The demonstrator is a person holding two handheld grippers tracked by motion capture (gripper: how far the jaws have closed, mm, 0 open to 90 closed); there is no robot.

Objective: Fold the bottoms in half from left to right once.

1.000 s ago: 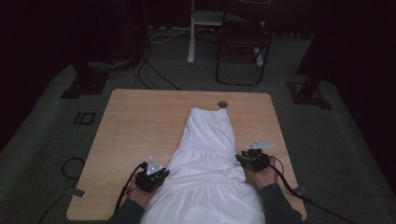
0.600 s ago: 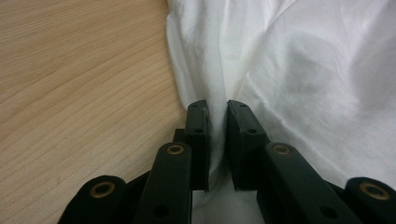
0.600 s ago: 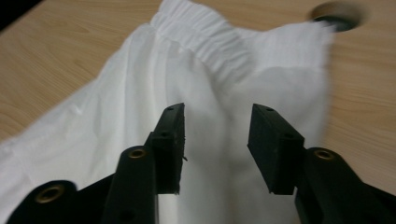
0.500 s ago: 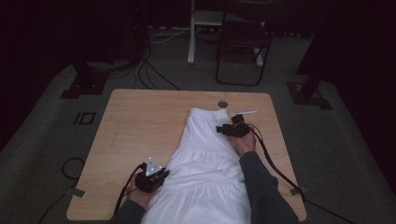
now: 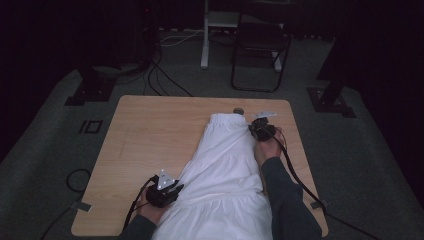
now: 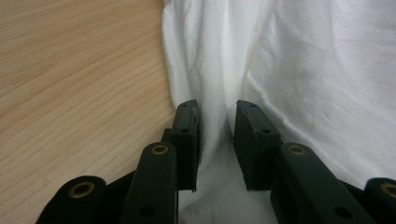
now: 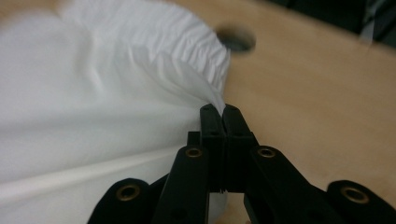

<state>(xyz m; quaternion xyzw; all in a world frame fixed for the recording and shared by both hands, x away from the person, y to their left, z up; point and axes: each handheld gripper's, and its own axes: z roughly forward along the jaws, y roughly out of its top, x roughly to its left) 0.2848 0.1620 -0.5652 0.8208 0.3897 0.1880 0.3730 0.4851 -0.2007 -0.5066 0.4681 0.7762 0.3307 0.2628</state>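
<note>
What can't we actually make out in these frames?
- High view: the near hem of the white garment is cut off by the bottom edge.
- High view: the right gripper is too small to show how its jaws stand.
- Left gripper view: the jaws stand apart with cloth between them; whether they pinch it cannot be told.
- Right gripper view: the round hole in the table is blurred.
- High view: the floor beyond the table is too dark.

The right tool (image 5: 256, 126) has moved from the white skirt's (image 5: 225, 170) lower edge up beside its gathered waistband. It is now pinched on the fabric there.
</note>
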